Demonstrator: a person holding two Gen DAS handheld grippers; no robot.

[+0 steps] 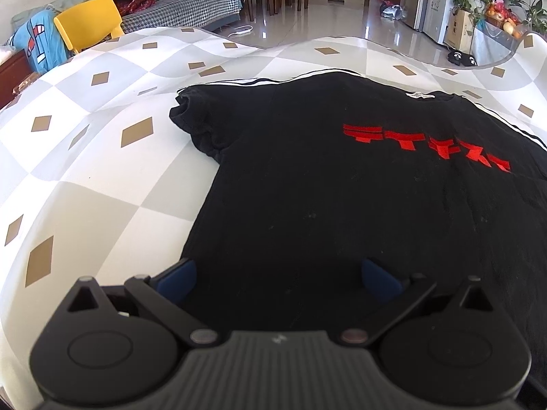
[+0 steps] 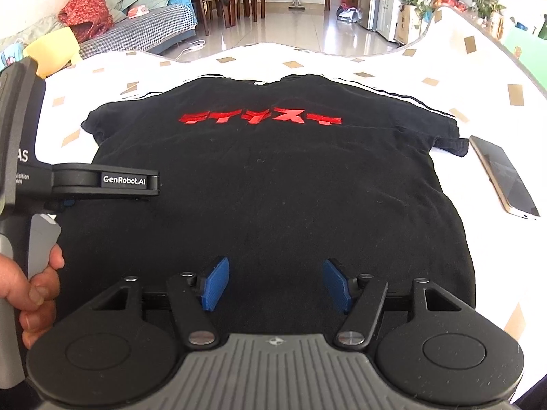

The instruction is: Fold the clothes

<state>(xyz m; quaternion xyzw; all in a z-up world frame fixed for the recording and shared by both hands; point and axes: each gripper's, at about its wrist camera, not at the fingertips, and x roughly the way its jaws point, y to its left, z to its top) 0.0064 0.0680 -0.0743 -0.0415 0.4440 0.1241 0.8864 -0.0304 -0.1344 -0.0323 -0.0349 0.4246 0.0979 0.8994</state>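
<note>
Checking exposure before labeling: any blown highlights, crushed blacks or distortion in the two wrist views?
Right wrist: table cover blown white, black T-shirt folds nearly invisible, phone screen reflecting. Left wrist: better exposed, checks on the cover readable, shirt still dark. Both: strong fisheye bending, floor glare.

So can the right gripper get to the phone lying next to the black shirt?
Probably yes. The gold-edged smartphone lies in the open on the checked cloth, just beyond the sleeve of the black T-shirt with red lettering. The right gripper is open and empty, with nothing between.
</note>
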